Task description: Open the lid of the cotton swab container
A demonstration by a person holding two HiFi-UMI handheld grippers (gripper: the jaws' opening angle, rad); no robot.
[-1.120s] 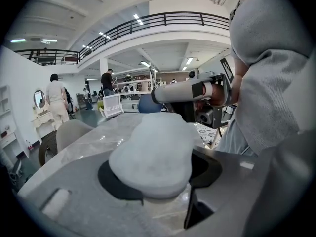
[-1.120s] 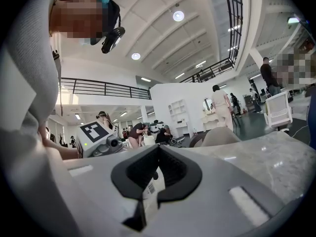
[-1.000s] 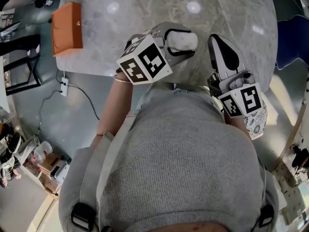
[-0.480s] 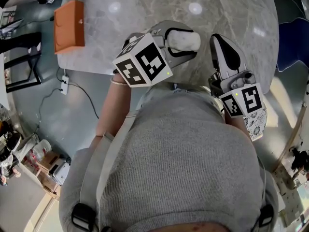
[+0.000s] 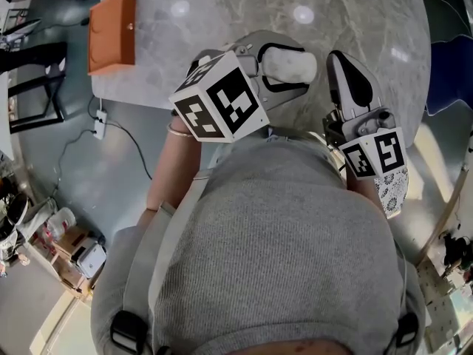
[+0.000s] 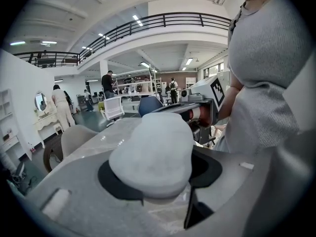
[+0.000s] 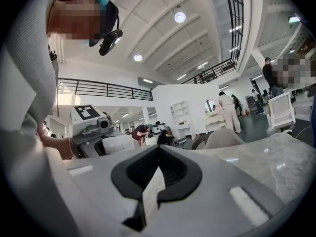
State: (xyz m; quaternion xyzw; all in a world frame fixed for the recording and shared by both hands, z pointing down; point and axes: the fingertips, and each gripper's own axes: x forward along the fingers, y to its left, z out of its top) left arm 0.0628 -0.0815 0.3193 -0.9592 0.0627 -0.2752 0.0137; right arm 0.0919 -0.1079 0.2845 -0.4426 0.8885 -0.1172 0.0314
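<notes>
Where the container is: the container [image 5: 290, 65] sits between the jaws of the left tongs [image 5: 301, 69], over the bench [image 5: 244, 13] near its near edge and right of the middle. It appears to be clear of the surface.
Left tongs: jaws stand wide and are clamped on the container's frosted white shell [image 6: 153, 152]. They point somewhat downward.
Right tongs: the right tongs [image 5: 338, 59] have their jaws fully together with nothing between them. They are held level, just beside the container on its right and not touching it.
Lid: no seam or hinge can be made out in any view. Judged not yet opened.
Other items: an orange box [image 5: 112, 34] lies at the far left corner of the bench, well apart from the work.
Step in hand (judgement): the container is presented for the right tongs to work the lid.
Risk 1: the shell is rounded and looks smooth. A push or pry from the right tongs could twist it in the single grip or squeeze it out.
Risk 2: the work is held close to the near edge, so a container that slips out may miss the bench and go to the floor.
Risk 3: if the left jaws bear on both lid and body, the lid is pinned shut. More force would then only raise Risk 1.
Risk 4: a lid that gives suddenly could tip out what the container holds.
Risk 5: the right jaws are together, so they can only nudge. To pinch the lid they must part first, close to the shell.
</notes>
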